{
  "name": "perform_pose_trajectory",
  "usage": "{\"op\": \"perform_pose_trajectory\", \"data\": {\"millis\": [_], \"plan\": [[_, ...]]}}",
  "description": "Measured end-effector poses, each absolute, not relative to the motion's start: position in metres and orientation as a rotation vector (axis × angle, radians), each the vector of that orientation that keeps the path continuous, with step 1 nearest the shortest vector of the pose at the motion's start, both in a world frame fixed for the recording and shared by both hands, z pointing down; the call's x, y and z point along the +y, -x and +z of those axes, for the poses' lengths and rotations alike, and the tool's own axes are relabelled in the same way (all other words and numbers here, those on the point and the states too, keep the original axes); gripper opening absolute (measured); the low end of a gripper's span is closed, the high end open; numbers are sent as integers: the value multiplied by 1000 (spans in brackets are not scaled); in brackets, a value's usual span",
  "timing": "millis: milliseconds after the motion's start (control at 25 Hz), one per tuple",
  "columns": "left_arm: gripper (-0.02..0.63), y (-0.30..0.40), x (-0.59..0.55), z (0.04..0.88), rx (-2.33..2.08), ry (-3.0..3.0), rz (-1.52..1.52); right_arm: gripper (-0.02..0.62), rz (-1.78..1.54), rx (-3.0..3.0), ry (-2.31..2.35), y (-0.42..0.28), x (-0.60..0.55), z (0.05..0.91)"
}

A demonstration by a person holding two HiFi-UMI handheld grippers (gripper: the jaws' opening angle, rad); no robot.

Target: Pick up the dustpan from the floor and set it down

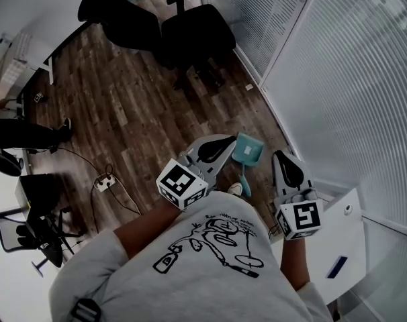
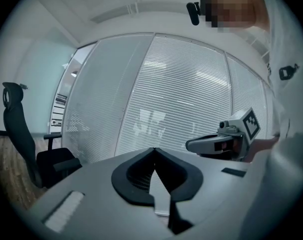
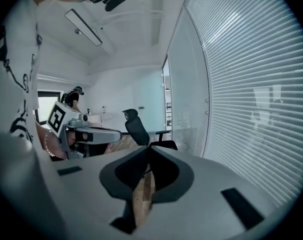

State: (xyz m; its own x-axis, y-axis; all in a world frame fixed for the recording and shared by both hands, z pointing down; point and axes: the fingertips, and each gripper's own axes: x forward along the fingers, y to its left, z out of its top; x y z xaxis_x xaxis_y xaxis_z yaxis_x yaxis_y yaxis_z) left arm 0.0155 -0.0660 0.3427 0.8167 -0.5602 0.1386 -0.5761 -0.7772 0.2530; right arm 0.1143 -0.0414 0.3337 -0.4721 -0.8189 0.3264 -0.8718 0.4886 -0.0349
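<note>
The teal dustpan (image 1: 248, 151) lies on the wooden floor by the glass wall, its handle pointing toward me. In the head view it sits below and between my two grippers, and neither touches it. My left gripper (image 1: 230, 140) is held level above its left side, jaws shut with nothing between them. My right gripper (image 1: 281, 155) hangs to its right, also shut and empty. In each gripper view the fingertips meet: left gripper (image 2: 154, 149), right gripper (image 3: 148, 148). Each of these views shows the other gripper off to the side, but not the dustpan.
A glass wall with blinds (image 1: 338, 79) runs along the right. A white cabinet (image 1: 341, 240) stands by my right arm. Two black office chairs (image 1: 190, 29) stand at the far end. A power strip with cables (image 1: 104, 182) lies on the floor at left, near desks.
</note>
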Motion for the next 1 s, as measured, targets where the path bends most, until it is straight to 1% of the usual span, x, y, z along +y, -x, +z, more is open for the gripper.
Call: {"op": "perform_pose_trajectory", "data": {"millis": [440, 1000], "plan": [[2, -15, -71, 323, -869, -2748, 30, 8, 127, -2494, -1540, -114, -40, 287], [2, -23, -70, 303, -815, -2788, -5, 6, 97, -2499, -1565, -110, -39, 275]]}}
